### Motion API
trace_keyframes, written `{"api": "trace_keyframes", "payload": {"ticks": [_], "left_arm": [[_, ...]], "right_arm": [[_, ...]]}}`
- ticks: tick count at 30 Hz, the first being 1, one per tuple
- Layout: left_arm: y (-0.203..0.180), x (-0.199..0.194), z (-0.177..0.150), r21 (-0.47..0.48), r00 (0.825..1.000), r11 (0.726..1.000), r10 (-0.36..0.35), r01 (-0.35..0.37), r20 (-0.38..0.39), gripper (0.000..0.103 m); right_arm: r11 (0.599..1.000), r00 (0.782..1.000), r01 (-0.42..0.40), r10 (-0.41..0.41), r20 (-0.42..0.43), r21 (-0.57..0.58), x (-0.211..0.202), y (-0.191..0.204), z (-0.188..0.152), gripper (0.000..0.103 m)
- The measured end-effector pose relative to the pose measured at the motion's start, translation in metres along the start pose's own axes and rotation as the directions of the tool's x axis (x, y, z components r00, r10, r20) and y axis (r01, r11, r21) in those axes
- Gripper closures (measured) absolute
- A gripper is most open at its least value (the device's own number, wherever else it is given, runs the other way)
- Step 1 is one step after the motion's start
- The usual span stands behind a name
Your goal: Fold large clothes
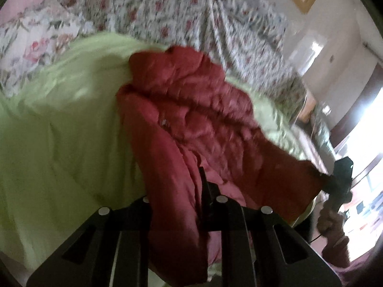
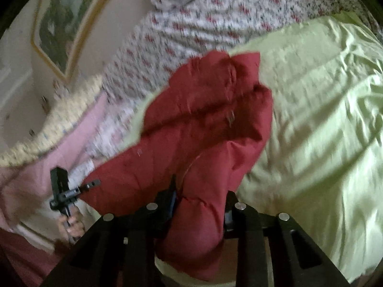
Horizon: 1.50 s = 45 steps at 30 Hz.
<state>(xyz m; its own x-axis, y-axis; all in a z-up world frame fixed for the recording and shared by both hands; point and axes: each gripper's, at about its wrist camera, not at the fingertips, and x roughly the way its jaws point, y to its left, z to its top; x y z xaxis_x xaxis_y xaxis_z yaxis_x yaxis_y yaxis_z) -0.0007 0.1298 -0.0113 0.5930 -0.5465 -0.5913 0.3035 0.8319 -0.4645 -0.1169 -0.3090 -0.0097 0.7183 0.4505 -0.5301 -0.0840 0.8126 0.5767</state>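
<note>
A red padded jacket [image 1: 191, 110] is held up over a light green bedspread [image 1: 59, 131]. My left gripper [image 1: 182, 205] is shut on one edge of the jacket, whose fabric bulges between the fingers. My right gripper [image 2: 198, 205] is shut on the other edge of the jacket [image 2: 205, 124]. Each gripper also shows in the other view: the right one [image 1: 340, 177] at the jacket's far corner, the left one [image 2: 69, 191] at the lower left. The jacket is stretched between them, crumpled and partly doubled over. Both views are motion-blurred.
The green bedspread [image 2: 311, 119] covers the bed. A floral quilt [image 1: 167, 12] and a floral pillow [image 1: 36, 40] lie behind it. A framed picture [image 2: 62, 24] hangs on the wall. A bright window [image 1: 366, 179] is at the right.
</note>
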Motion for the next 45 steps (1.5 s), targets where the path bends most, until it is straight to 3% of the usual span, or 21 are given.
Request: {"api": "trace_keyframes", "payload": {"ticks": [6,10,18,28,45], "left_arm": [[-0.004,0.000,0.036,-0.026,0.996,0.999,-0.034,0.036,0.082,0.088],[-0.003,0.005,0.059,-0.058,0.991,0.997,-0.041,0.049,0.129,0.088],[-0.004,0.035,0.109,-0.091,0.981,0.995,0.050,-0.033,0.186,0.088],[-0.002,0.074,0.148,-0.108,0.977,0.990,0.105,-0.086,0.186,0.088],[0.019,0.141,0.191,-0.137,0.975,0.976,0.185,-0.168,0.121,0.087]], "right_arm": [[0.999,0.991,-0.040,0.039,0.128,0.003,-0.004,0.007,0.035,0.078],[1.000,0.981,-0.019,0.022,0.192,-0.018,-0.002,0.010,0.059,0.078],[1.000,0.963,0.016,-0.015,0.271,-0.002,0.018,0.005,0.109,0.078],[0.997,0.958,0.075,-0.073,0.277,0.006,0.063,0.004,0.163,0.078],[0.988,0.953,0.143,-0.152,0.261,0.052,0.115,-0.025,0.203,0.078]]}}
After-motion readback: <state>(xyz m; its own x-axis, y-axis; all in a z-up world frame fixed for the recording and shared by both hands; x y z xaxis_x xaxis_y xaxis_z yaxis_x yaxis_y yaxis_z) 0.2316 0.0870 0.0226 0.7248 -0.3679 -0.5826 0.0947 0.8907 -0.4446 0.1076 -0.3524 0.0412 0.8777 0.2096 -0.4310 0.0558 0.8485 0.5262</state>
